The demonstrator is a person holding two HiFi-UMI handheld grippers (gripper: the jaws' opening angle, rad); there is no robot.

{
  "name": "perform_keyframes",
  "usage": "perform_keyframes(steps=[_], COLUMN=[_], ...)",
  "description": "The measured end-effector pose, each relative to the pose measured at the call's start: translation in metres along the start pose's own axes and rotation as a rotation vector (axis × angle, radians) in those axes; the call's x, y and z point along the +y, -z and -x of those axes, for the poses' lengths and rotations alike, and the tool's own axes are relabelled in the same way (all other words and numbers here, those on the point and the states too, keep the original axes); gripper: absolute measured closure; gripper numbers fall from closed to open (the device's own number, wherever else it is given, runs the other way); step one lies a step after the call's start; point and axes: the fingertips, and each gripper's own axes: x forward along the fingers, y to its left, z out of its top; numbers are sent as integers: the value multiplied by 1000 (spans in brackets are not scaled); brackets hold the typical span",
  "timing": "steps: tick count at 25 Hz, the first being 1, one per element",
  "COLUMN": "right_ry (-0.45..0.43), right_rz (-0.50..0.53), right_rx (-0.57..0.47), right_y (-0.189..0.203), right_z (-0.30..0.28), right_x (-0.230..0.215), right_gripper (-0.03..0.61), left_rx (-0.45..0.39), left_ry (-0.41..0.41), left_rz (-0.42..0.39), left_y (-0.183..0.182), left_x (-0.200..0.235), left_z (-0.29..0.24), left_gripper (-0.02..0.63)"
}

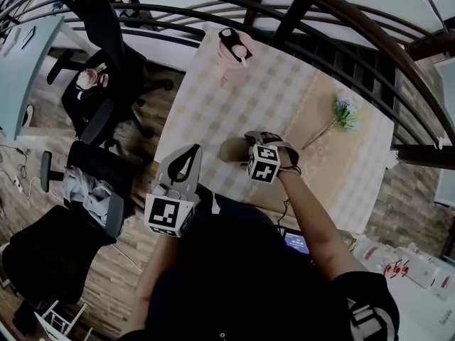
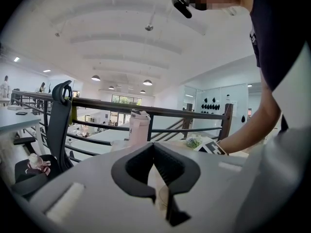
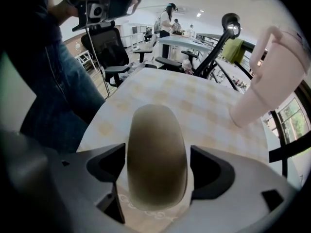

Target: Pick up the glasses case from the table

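Note:
The glasses case [image 1: 232, 150] is a brown oval pouch lying on the checked tablecloth [image 1: 213, 98], near the table's front edge. My right gripper [image 1: 246, 146] points steeply down over it. In the right gripper view the case [image 3: 156, 144] lies lengthwise between the two jaws of the right gripper [image 3: 158, 165], which stand wide with a thin gap on each side, so they do not press it. My left gripper [image 1: 186, 156] hovers at the table's front left edge, apart from the case. Its tips meet [image 2: 154, 147] and nothing is between them.
A pink lidded bottle [image 1: 233, 52] stands at the table's far end. A small bunch of flowers [image 1: 346, 112] lies at the right. A dark railing [image 1: 320, 27] runs behind the table. Black office chairs [image 1: 99, 98] stand to the left on the wooden floor.

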Motion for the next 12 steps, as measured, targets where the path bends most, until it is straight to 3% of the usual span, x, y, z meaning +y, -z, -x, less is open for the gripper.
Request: perform_keyframes(steps=[12], right_ry=[-69], right_rz=[18], right_rx=[60], right_y=[-2], right_z=[-16], right_x=[-2], right_gripper=[201], left_rx=[9], left_ry=[18], left_rz=[-6], left_y=[7], left_x=[-4], left_z=[0], left_gripper=[606])
